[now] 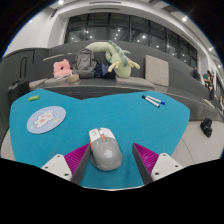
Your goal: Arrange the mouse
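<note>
A grey computer mouse (105,151) with an orange-marked front lies on the teal desk mat (70,135). It rests between my gripper's (112,158) two fingers, closer to the left finger (74,160), with a clear gap to the right finger (146,160). The gripper is open and the mouse sits on the mat by its own weight. A round pale mouse pad (46,120) lies on the mat ahead to the left.
A blue and white pen (153,100) lies at the mat's far right. Beyond the desk stands a sofa with a yellow-green plush toy (118,58), a bag (86,63) and a pink item (63,69). A small green object (33,97) sits far left.
</note>
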Tool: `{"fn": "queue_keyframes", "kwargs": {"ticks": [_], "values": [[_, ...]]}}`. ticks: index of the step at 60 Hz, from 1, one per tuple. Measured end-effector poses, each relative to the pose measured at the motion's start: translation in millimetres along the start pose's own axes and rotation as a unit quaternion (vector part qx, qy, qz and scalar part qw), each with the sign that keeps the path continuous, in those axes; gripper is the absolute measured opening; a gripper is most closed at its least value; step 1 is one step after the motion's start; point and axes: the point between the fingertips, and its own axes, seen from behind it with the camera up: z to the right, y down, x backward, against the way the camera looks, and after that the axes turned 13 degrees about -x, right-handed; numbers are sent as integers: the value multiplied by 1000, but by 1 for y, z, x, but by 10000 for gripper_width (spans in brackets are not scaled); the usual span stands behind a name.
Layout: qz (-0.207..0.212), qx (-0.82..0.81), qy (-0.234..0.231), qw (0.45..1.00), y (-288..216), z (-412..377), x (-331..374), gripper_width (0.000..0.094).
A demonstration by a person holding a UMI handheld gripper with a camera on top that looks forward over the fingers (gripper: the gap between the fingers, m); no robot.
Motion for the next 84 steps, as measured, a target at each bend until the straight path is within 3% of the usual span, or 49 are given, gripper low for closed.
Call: {"fn": "queue_keyframes", "kwargs": {"ticks": [7,26,28,32,40,50,55,66,77,84], "values": [[-23,-12,4,1000,-4,-1,-24,855],[-35,-20,13,999,-11,0,-45,843],[-36,-19,8,999,-11,-1,-45,803],[-46,-21,-17,999,-5,-16,-44,458],[-38,-5,1,999,-10,-13,-41,347],[-16,-9,-28,999,-39,-56,-21,346],[13,0,-54,998,-74,-103,-8,346],[38,-20,-109,993,-121,-215,-18,344],[-39,-36,-116,992,-65,-277,-74,351],[-66,-11,-90,994,-25,-282,-101,434]]}}
